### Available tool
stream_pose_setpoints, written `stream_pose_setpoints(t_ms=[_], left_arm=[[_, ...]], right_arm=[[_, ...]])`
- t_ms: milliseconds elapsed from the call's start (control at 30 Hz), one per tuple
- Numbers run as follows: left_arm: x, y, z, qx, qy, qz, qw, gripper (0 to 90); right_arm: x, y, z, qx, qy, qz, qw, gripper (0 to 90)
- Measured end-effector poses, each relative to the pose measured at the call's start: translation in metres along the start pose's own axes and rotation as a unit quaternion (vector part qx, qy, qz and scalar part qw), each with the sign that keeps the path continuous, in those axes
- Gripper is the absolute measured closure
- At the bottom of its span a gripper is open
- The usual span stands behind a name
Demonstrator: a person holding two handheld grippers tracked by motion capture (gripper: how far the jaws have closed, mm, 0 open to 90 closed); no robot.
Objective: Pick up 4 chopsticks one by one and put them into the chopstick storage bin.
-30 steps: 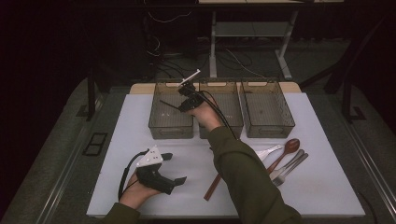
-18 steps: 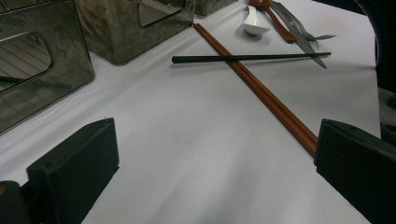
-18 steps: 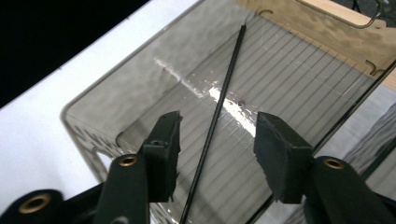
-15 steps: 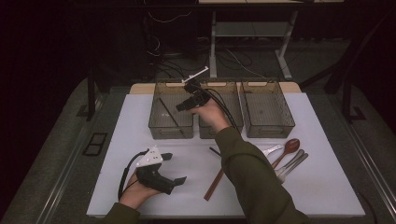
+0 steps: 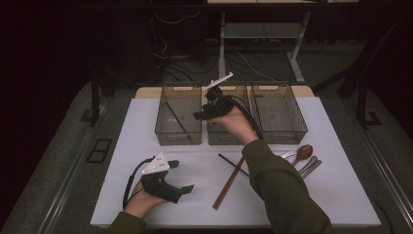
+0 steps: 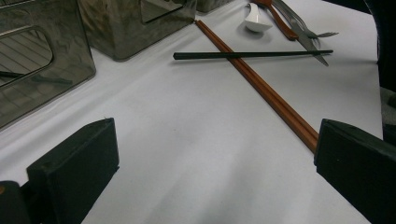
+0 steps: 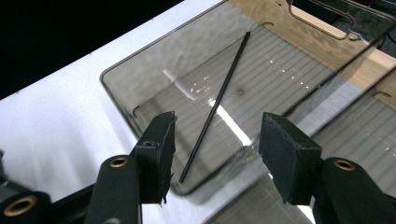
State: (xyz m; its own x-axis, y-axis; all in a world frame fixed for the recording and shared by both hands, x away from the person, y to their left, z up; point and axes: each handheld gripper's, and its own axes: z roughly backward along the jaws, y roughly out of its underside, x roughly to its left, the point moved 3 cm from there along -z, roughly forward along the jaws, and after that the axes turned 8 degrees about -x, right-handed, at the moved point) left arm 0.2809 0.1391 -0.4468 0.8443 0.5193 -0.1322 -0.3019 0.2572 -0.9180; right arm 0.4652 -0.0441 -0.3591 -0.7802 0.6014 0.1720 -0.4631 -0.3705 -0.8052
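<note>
1. Hovering above the middle of three smoky bins in the high view's upper centre, the right gripper (image 5: pixel 204 113) has just been opening its jaws; nothing is between them.
2. Inside the left bin (image 5: pixel 178 136), a black chopstick (image 7: pixel 215 106) lies slanted on the ribbed floor.
3. Resting at lower left of the white table (image 5: pixel 331 190), the left gripper (image 5: pixel 182 178) stands wide and empty.
4. A second black chopstick (image 6: pixel 252 54) lies crossed over a brown pair (image 6: pixel 261 86), near spoons at upper right.
</note>
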Motion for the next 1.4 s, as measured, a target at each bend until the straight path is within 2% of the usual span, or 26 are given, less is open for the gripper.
stream_pose_setpoints(t_ms=[233, 433, 800, 1400], left_arm=[[0.001, 0.002, -0.001, 0.001, 0.0, 0.003, 1.0, 0.0], [0.001, 0.003, 0.0, -0.009, -0.005, 0.012, 0.9999, 0.0], [0.0, 0.004, -0.001, -0.003, -0.004, 0.0, 1.0, 0.0], [0.0, 0.004, 0.0, -0.004, -0.003, -0.002, 1.0, 0.0]], right_arm=[[-0.002, 0.013, 0.022, -0.006, -0.003, 0.008, 0.9999, 44.6], [-0.002, 0.026, 0.042, -0.013, -0.016, 0.017, 0.9997, 44.2], [0.002, 0.048, 0.071, -0.022, -0.027, 0.038, 0.9987, 44.2], [0.002, 0.09, 0.109, -0.034, -0.029, 0.045, 0.998, 44.5]])
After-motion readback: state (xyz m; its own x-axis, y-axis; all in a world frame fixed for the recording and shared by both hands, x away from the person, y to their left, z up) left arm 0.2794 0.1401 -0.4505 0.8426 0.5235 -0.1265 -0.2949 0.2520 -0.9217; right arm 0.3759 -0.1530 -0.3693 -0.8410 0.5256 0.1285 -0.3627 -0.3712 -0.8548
